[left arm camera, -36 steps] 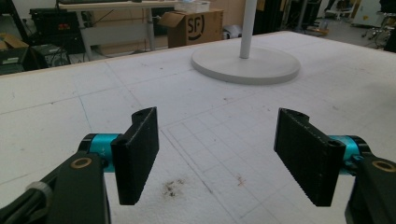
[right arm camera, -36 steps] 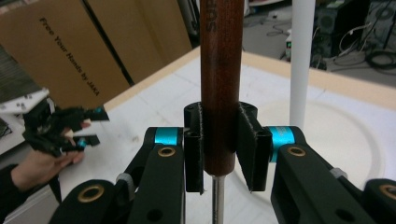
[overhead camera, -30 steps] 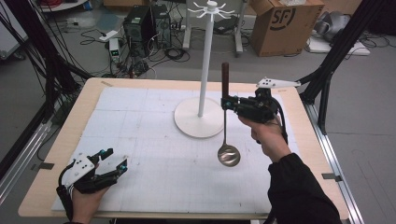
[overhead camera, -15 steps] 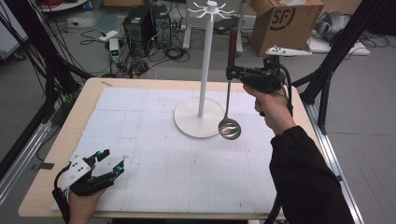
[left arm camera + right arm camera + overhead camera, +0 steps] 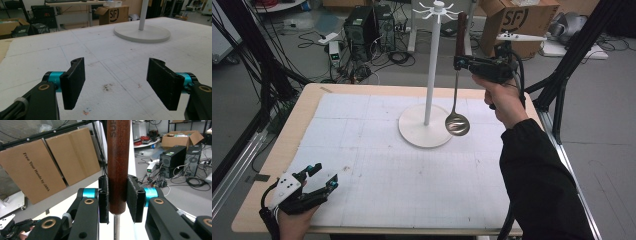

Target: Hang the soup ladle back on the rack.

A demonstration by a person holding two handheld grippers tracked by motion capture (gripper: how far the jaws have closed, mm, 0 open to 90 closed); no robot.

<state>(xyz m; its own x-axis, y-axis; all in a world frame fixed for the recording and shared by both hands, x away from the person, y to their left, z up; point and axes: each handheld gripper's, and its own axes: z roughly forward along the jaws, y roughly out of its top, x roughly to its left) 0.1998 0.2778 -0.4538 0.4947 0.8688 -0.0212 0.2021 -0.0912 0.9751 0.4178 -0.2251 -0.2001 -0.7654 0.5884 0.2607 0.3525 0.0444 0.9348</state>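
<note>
Holding: your right gripper clamps the ladle by its wooden handle, upright, bowl hanging just right of the white stand. Your left gripper, jaws wide, rests near-left on the table.

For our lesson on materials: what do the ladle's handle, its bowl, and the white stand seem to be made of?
Ladle handle: dark wood, by its reddish-brown grain, smooth satin finish. Ladle bowl: polished metal, likely steel, by its mirror shine. Stand: matte white, painted metal or plastic; I cannot tell which.
</note>
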